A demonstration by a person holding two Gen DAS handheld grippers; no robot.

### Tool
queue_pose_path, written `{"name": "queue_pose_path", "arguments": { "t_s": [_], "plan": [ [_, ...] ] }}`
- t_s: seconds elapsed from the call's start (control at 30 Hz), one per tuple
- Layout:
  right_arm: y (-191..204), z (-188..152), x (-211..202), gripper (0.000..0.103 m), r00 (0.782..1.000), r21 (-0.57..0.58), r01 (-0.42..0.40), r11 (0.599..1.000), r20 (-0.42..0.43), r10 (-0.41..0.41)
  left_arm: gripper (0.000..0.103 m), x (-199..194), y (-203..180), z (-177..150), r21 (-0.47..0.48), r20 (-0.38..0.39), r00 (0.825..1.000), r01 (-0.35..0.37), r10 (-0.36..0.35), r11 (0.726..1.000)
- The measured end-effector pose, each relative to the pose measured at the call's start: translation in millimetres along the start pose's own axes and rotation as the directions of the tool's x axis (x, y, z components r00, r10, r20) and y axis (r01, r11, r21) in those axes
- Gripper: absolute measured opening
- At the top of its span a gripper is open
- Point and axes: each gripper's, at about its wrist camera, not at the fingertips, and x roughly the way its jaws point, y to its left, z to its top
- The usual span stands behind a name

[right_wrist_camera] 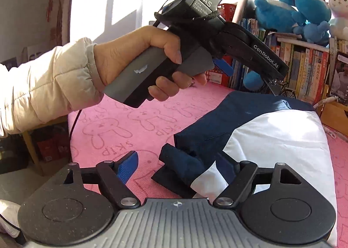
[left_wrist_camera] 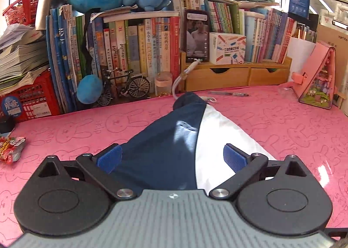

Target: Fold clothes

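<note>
The navy and white garment (left_wrist_camera: 174,145) lies folded on the pink bunny-print mat (left_wrist_camera: 65,134), filling the lower centre of both views. In the left wrist view, the left gripper (left_wrist_camera: 173,158) hangs over it with blue pads spread wide, gripping nothing. In the right wrist view, a hand (right_wrist_camera: 139,61) in a cream sleeve (right_wrist_camera: 43,87) holds that gripper's grey handle at upper left, tilted downward. The right gripper (right_wrist_camera: 178,167) stands wide open at the bottom, a navy cuff (right_wrist_camera: 180,161) lying loose between its fingers.

my navy-and-white garment (left_wrist_camera: 174,150) is smooth matt cloth; the pink bunny-print mat (left_wrist_camera: 282,130) is soft and partly glossy; my grippers' blue pads (right_wrist_camera: 128,167) look ribbed, their arms matt black plastic.
</note>
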Motion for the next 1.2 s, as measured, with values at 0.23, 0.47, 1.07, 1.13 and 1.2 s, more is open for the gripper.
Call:
{"name": "queue_pose_path", "arguments": {
  "t_s": [0.23,0.47,1.07,1.13,1.2],
  "plan": [
    [-98.9,-10.1,-45.3,0.073,0.957,0.345,0.264,0.901,0.026,-0.29,0.101,37.8,-45.3,6.1,0.109,-0.048,0.998,-0.032,0.038,0.994],
    [-109.3,-22.4,-12.2,0.065,0.942,0.355,0.335,0.873,-0.117,-0.314,0.103,87.1,-54.4,1.1,0.191,-0.146,0.98,-0.103,0.132,0.976],
    [-100.1,-15.3,-3.1,0.074,0.934,0.304,0.354,0.885,-0.171,-0.314,0.103,150.9,21.8,53.0,-0.095,-0.31,0.941,-0.17,0.133,0.981],
    [-100.0,-15.4,-2.7,0.077,0.936,0.307,0.348,0.886,-0.172,-0.308,0.103,133.1,19.4,52.5,-0.079,-0.292,0.94,-0.208,0.177,0.975],
    [-100.4,-15.5,-2.0,0.078,0.936,0.309,0.347,0.886,-0.174,-0.306,0.103,108.1,12.2,47.3,-0.015,-0.243,0.937,-0.264,0.252,0.964]
  ]
}}
